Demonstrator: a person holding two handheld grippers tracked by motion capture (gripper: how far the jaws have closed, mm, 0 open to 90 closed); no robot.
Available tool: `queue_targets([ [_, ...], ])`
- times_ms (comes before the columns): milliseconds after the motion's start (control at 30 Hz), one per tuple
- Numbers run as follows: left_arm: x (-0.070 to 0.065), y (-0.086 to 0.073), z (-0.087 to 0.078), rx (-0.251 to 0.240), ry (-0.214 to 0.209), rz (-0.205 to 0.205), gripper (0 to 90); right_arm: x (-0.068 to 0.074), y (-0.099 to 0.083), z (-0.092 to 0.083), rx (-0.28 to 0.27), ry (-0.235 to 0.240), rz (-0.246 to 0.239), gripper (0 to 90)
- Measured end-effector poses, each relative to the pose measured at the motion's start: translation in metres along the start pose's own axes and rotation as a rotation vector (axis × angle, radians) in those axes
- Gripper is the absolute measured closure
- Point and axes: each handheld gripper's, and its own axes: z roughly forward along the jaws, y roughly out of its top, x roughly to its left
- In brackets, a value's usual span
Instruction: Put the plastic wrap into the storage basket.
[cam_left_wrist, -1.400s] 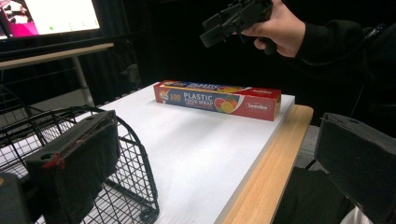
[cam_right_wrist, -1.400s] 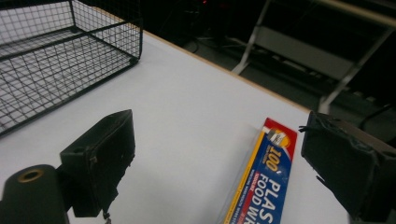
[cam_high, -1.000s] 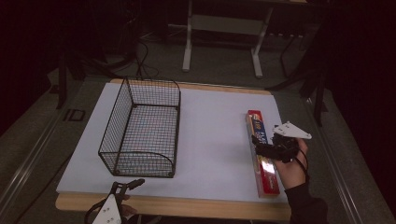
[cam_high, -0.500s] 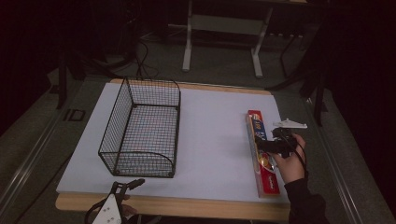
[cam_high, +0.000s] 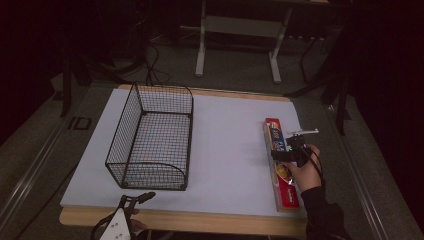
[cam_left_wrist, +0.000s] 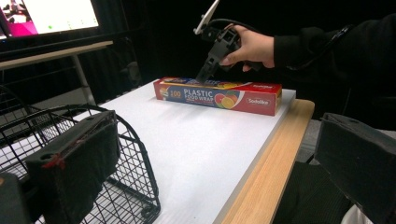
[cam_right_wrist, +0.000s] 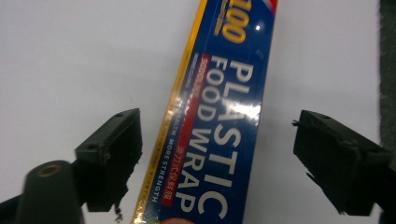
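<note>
Left gripper (cam_high: 131, 201): I see it at the near table edge, jaws wide, empty; wire basket (cam_high: 152, 137) just ahead.
Open room: bare white board (cam_high: 227, 150) between basket and box.
Plastic wrap box (cam_high: 281, 162): beneath my right gripper (cam_high: 284, 155), long axis running near-to-far along the right edge.
Right gripper: jaws apart, just been closing, straddling the box, pads not touching.
Right gripper view: reads "PLASTIC FOOD WRAP" (cam_right_wrist: 219, 140).
</note>
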Motion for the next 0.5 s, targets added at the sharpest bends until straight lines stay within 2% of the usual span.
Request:
queue_targets([
  [100,0.000,0.000,0.000,0.001,0.000,0.000,0.7,0.001,0.000,0.008,0.050,-0.017,-0.002,16.9],
  [200,-0.001,0.000,0.001,0.006,0.001,0.005,0.7,0.001,0.000,0.013,0.093,-0.010,0.020,17.4],
  [333,-0.001,0.000,0.000,0.003,-0.002,0.005,0.7,0.003,0.003,0.019,0.145,-0.023,0.024,17.5],
  [500,-0.001,0.000,0.000,0.002,-0.001,0.006,0.7,0.004,0.006,0.025,0.197,-0.009,0.044,23.7],
])
